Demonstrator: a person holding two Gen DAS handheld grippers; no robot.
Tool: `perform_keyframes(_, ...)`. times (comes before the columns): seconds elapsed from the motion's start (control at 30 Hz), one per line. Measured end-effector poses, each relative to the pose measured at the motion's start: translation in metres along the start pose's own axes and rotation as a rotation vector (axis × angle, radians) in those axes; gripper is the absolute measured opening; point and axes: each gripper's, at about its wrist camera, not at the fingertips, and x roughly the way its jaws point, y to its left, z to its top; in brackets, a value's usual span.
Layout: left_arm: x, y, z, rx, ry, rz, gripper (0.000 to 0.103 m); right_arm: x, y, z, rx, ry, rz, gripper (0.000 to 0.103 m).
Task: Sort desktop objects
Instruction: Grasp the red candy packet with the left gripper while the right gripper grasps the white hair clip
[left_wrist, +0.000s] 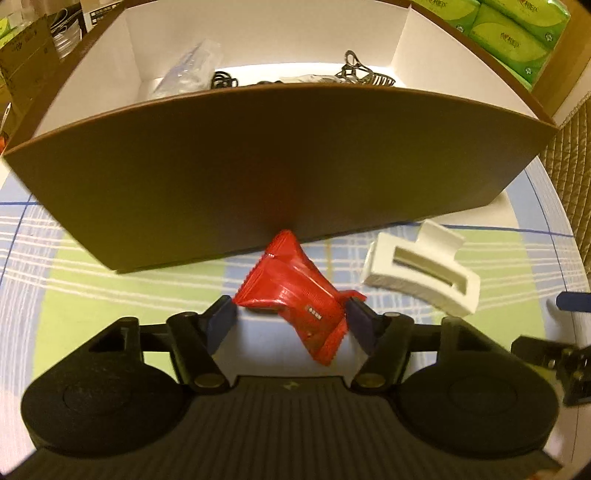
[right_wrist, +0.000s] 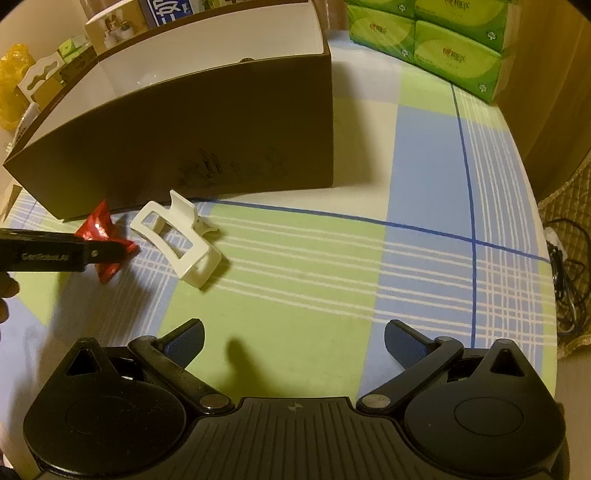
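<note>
before the brown box (left_wrist: 280, 173): left gripper (left_wrist: 291, 314) pinching red packet (left_wrist: 295, 291).
right gripper (right_wrist: 293, 336) spread wide, holding nothing; white clip (right_wrist: 177, 240) beside packet.

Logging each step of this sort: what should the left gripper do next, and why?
Probably lift: the left gripper has its jaws pinching the red packet, which lies against the brown box wall; raising it clears the rim for dropping inside.

"GenRobot.AI" on left gripper (right_wrist: 107, 247)
</note>
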Motion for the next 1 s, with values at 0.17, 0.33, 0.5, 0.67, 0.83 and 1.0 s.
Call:
perform_keyframes(0.17, -0.004, 0.014, -0.001, -0.063, 0.004, 0.004, 0.063, 0.001, 0.002, 0.000, -0.012, 0.002, 0.001, 0.101)
perform_keyframes(0.33, -0.005, 0.017, 0.006, -0.172, -0.001, 0.016, 0.077, 0.001, 0.002, 0.000, -0.017, 0.004, -0.002, 0.101)
perform_keyframes(0.5, 0.002, 0.018, 0.015, -0.247, 0.007, 0.043, 0.076, 0.001, 0.001, 0.000, -0.019, 0.006, -0.007, 0.101)
perform_keyframes(0.67, 0.004, 0.019, 0.014, -0.186, 0.006, 0.059, 0.069, 0.001, 0.002, 0.000, -0.024, 0.009, -0.008, 0.101)
perform_keyframes(0.83, -0.005, 0.026, 0.000, -0.062, -0.003, 0.043, 0.040, 0.002, 0.002, -0.001, -0.026, 0.010, -0.004, 0.101)
perform_keyframes(1.0, -0.015, 0.044, -0.011, -0.016, 0.006, 0.027, 0.038, 0.004, 0.007, -0.001, -0.039, 0.013, 0.006, 0.101)
